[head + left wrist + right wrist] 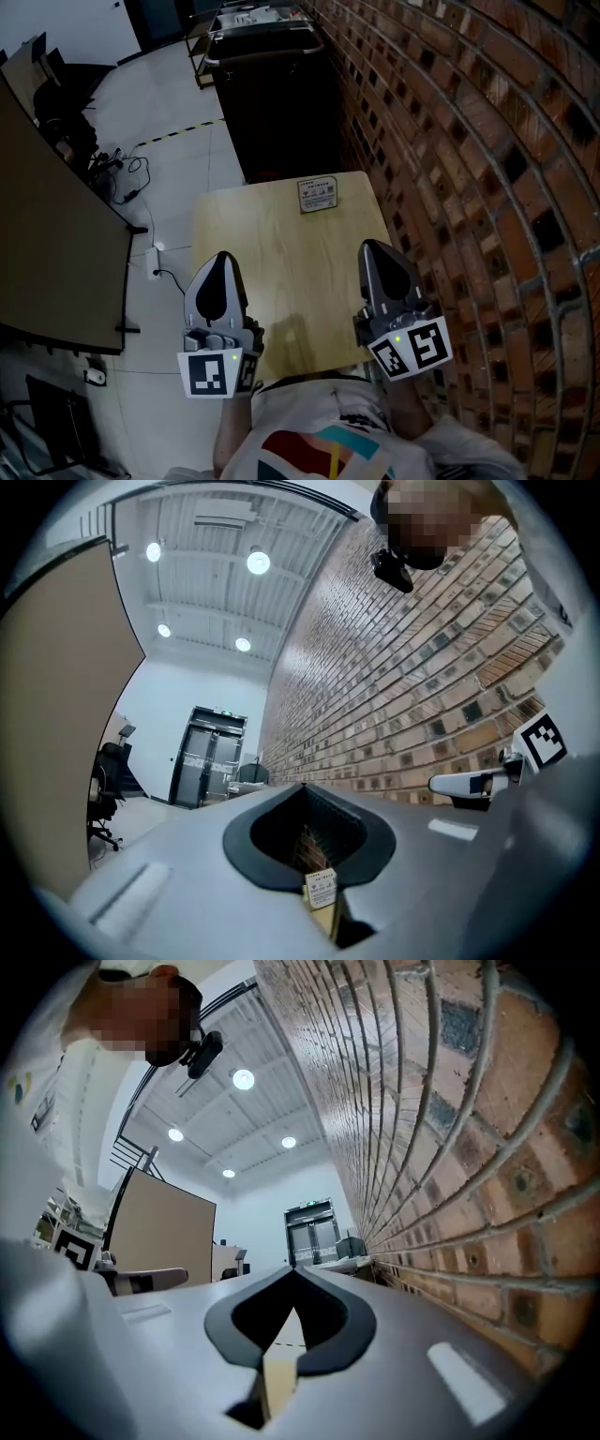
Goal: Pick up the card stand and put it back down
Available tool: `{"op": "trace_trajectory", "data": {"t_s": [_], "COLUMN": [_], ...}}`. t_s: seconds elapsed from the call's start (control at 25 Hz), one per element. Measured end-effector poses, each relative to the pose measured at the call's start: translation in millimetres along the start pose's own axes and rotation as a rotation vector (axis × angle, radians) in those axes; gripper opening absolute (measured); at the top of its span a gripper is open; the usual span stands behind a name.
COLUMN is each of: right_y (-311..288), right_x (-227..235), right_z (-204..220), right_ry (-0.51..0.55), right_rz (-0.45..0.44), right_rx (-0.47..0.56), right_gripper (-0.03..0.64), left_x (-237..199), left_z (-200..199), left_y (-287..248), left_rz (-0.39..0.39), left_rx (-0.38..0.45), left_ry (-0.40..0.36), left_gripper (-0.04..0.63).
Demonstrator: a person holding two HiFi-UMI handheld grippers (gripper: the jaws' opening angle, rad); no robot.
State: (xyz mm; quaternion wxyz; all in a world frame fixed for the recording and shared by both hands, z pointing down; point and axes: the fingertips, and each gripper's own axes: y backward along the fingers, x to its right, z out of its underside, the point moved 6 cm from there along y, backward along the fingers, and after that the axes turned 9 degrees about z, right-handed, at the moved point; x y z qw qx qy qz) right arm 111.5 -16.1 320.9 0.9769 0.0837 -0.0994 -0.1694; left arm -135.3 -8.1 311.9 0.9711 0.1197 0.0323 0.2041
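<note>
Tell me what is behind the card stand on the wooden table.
The card stand sits at the table's far edge. Right behind it stands a dark cabinet, beside the brick wall. The cabinet's foot and the floor there are hidden by the table.

left tongs apparently closed, right tongs closed and empty, held roughly level, side by side

Matt pale wood table, rough brick wall, paper-faced card stand

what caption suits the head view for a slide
Left tongs and right tongs, both shut, at the near end of a table; card stand at its far edge.
</note>
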Motion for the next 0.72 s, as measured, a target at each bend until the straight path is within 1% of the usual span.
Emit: {"op": "trace_trajectory", "data": {"t_s": [0.24,0.32,0.52,0.72], "right_y": [0,0,2,3], "right_x": [-4,-4,-2,-1], "right_z": [-1,-1,-4,-1], "right_ry": [0.003,0.007,0.006,0.015], "right_rz": [-0.012,-0.012,-0.006,0.002], "right_rx": [0.001,0.002,0.005,-0.002], "right_gripper": [0.0,0.0,0.0,0.0], "left_x": [-5,-7,-8,-8], "left_z": [-6,-5,-7,-7], "left_y": [8,11,12,12], "left_rz": [-0.026,-0.034,-0.042,-0.033], "left_rx": [0.015,0.008,0.017,0.021], "left_ry": [-0.011,-0.004,-0.002,0.0], "left_gripper": [0.005,0.005,0.005,0.005]}}
